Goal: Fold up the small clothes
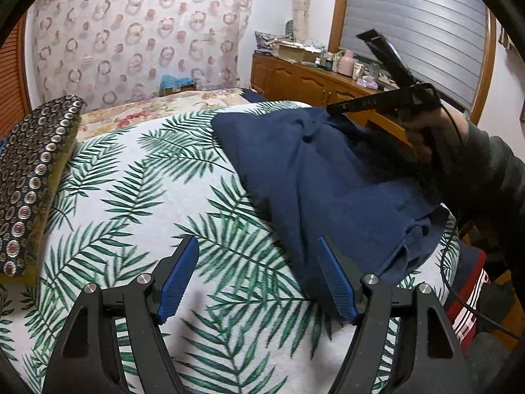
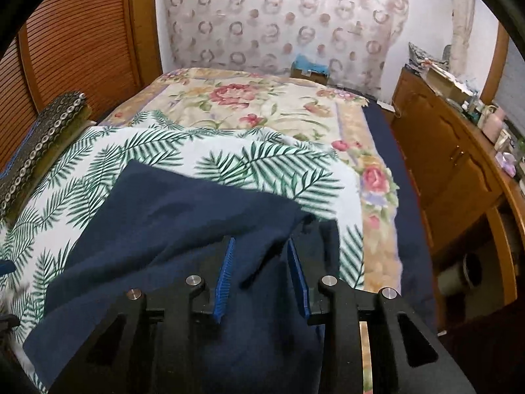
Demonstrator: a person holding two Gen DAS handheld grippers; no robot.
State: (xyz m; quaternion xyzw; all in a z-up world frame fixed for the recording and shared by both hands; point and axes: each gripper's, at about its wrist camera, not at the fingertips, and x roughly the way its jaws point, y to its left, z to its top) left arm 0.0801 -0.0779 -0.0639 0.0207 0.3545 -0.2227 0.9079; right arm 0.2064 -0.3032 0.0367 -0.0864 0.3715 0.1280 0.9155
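A navy blue garment (image 1: 315, 167) lies on the palm-leaf sheet (image 1: 137, 197) on the bed, partly folded and bunched. My left gripper (image 1: 257, 246) is open and empty, just above the sheet at the garment's near left edge. My right gripper (image 2: 261, 246) has its jaws partly closed around a raised fold of the navy garment (image 2: 170, 229), with cloth between the blue pads (image 2: 226, 275). In the left wrist view the right gripper (image 1: 331, 108) is at the garment's far right corner, held by a hand.
A dark patterned cushion (image 1: 29, 177) lies at the bed's left edge. A floral bedspread (image 2: 262, 105) covers the far part of the bed. A wooden cabinet (image 2: 452, 170) with clutter stands along the right. A red and dark item (image 1: 469, 292) lies at the bed's right side.
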